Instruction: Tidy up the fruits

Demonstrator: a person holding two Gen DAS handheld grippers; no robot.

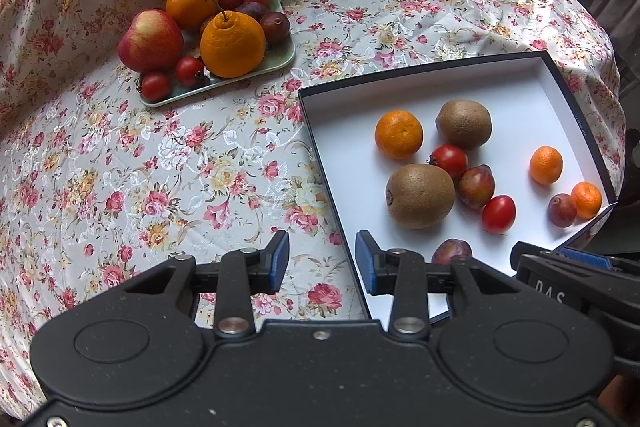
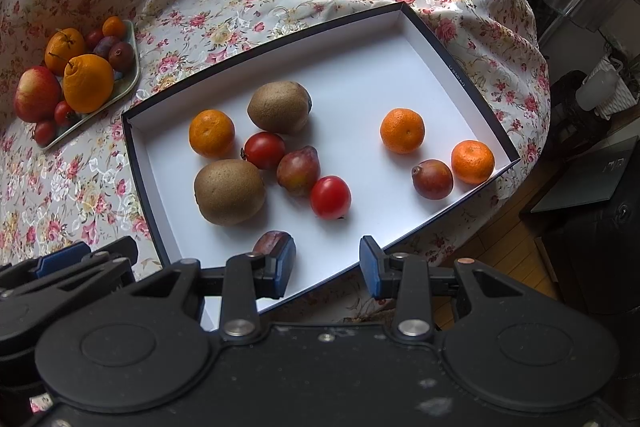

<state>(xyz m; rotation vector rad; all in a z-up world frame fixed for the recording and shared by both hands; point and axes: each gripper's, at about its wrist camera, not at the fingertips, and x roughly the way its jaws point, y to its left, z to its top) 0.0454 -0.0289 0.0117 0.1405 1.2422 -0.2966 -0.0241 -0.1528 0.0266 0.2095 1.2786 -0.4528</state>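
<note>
I am holding both grippers, left gripper (image 1: 322, 263) and right gripper (image 2: 328, 265), spread and empty over the box (image 2: 460, 67). Nearest is lying a plum (image 2: 272, 241), beside a kiwi (image 2: 229, 191): small, soft, easily bruised, best pinched gently across its middle.

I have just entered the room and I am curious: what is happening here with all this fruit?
A person holds a claw in each hand above a flowered table. The left claw and the right claw are both open and empty. The box holds kiwis, mandarins, tomatoes and plums; the green tray holds an apple, oranges and smaller fruit. Nothing is gripped now.
</note>
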